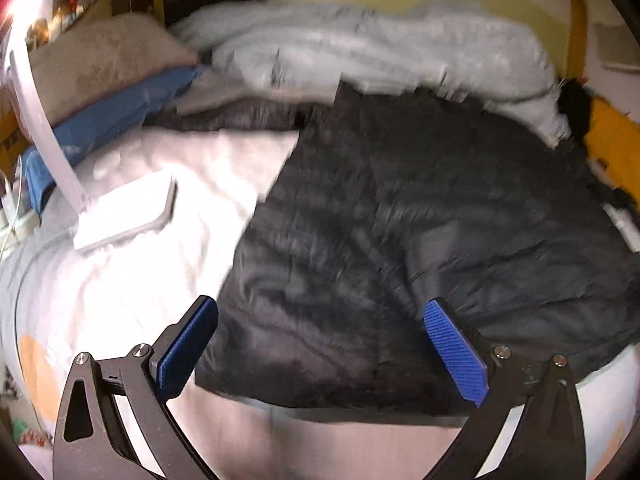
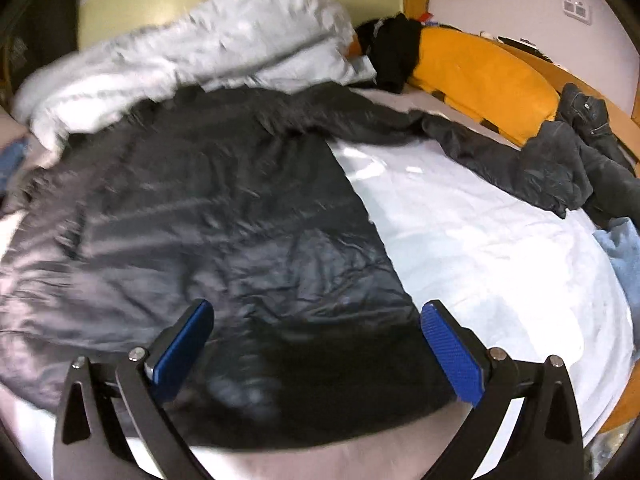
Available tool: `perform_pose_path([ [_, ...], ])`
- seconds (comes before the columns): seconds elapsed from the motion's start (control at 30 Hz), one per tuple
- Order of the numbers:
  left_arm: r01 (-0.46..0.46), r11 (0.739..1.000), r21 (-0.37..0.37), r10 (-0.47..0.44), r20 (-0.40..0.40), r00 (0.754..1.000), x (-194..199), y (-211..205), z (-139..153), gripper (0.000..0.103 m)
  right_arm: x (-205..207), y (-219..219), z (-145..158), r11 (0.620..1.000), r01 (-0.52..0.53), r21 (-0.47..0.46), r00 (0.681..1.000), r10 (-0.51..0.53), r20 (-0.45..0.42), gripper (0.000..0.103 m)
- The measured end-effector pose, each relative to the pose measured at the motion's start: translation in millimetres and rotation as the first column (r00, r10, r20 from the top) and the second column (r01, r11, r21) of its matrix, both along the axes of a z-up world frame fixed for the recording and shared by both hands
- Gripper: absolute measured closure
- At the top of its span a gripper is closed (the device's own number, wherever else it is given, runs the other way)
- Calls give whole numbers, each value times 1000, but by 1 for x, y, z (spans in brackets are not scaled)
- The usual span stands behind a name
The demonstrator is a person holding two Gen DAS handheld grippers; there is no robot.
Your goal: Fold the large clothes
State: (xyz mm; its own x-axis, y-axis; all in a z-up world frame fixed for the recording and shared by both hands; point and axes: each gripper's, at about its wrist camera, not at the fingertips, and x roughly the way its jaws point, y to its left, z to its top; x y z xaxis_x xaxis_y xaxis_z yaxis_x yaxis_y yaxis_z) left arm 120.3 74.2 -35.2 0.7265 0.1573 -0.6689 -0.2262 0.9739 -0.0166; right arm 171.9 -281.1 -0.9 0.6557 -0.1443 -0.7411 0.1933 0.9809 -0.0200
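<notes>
On the bed's white sheet (image 2: 480,240) a dark puffer jacket (image 2: 224,216) lies spread flat, one sleeve trailing right. Left tongs (image 1: 320,344) and right tongs (image 2: 316,344) hover above its hem, both spread wide, gripping nothing.

Below me the bed (image 2: 480,240) fills both views, its pale sheet bare at lower right of my right view. The jacket (image 2: 224,216) lies spread flat across the middle. A duvet (image 2: 224,44) is heaped at the top, a yellow cushion (image 2: 480,76) and dark clothes (image 2: 560,168) at upper right. In my left view a white lamp base (image 1: 124,212) rests at left, with pillows (image 1: 104,80) at upper left.
</notes>
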Motion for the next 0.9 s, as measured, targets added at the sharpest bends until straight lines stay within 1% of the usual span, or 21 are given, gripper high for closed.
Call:
perform_pose_path([
  [0.07,8,1000,9,-8,71,997,-11,-2,13,0,-12,5,14,1000,-30,10,998,29,47,0],
  [0.1,6,1000,14,-7,99,995,-16,-3,18,0,-16,9,18,999,-37,-8,997,37,66,0],
  [0.2,38,999,13,-39,171,984,-30,-8,33,0,-27,23,32,995,-47,-86,989,58,139,0],
  [0.27,52,998,34,-57,202,978,-38,-15,42,0,-35,22,36,995,-68,-69,983,78,164,0],
  [0.33,79,996,50,-88,204,975,-43,-22,46,0,-40,22,36,995,-87,-54,980,95,174,0],
  [0.37,102,993,53,-110,191,975,-44,-26,46,0,-44,24,36,993,-103,-54,979,111,173,0],
  [0.47,215,976,46,-218,87,972,-45,-41,31,0,-53,35,32,986,-137,-91,974,151,168,0],
  [0.53,234,969,80,-238,46,970,-48,-54,20,0,-58,43,26,978,-178,-107,970,193,148,0],
  [0.63,331,934,133,-334,-1,943,-46,-75,13,0,-63,61,18,955,-260,-142,955,276,110,0],
  [0.73,356,916,188,-360,-10,933,-48,-91,10,0,-65,80,11,923,-312,-227,937,338,88,0],
  [0.8,383,901,203,-384,-32,923,-47,-99,5,0,-65,89,4,907,-336,-255,930,362,66,0],
  [0.9,387,894,224,-382,-69,922,-40,-101,-6,0,-66,99,-4,888,-370,-272,919,392,31,0],
])
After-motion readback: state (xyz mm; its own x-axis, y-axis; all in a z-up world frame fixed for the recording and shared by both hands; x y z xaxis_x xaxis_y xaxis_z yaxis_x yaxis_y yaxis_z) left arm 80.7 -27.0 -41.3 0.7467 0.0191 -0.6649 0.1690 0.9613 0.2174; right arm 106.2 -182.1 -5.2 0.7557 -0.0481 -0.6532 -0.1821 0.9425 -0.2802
